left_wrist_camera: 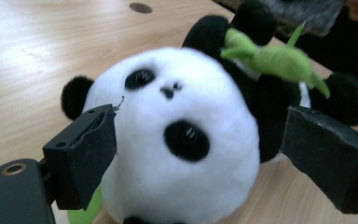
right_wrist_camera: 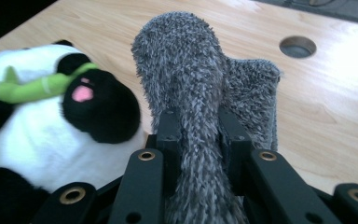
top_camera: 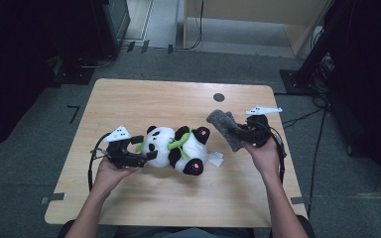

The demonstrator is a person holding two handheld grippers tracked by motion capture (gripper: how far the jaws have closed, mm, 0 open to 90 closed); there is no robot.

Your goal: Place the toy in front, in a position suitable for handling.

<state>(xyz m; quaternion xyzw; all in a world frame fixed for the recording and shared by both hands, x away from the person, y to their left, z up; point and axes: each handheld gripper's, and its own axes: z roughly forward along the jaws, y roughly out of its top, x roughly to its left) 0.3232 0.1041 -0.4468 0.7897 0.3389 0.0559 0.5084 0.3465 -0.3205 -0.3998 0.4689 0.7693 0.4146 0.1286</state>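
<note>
The right gripper [right_wrist_camera: 198,140] is pinching a fuzzy grey sock [right_wrist_camera: 191,79] tight, holding it just above the table [top_camera: 144,94] beside the panda plush [top_camera: 176,148]. The left gripper [left_wrist_camera: 200,154] is gaping wide around the panda's head, pads not pressing; soft and light, it looks best squeezed there.

- The panda plush [left_wrist_camera: 186,140] between the left gripper's [left_wrist_camera: 200,154] black jaws is showing white with black ears and eye patches.
- Green bamboo [left_wrist_camera: 279,60] is lying beyond them.
- A speckled grey sock [right_wrist_camera: 200,107] is sitting in the right gripper's [right_wrist_camera: 200,135] black jaws.
</note>
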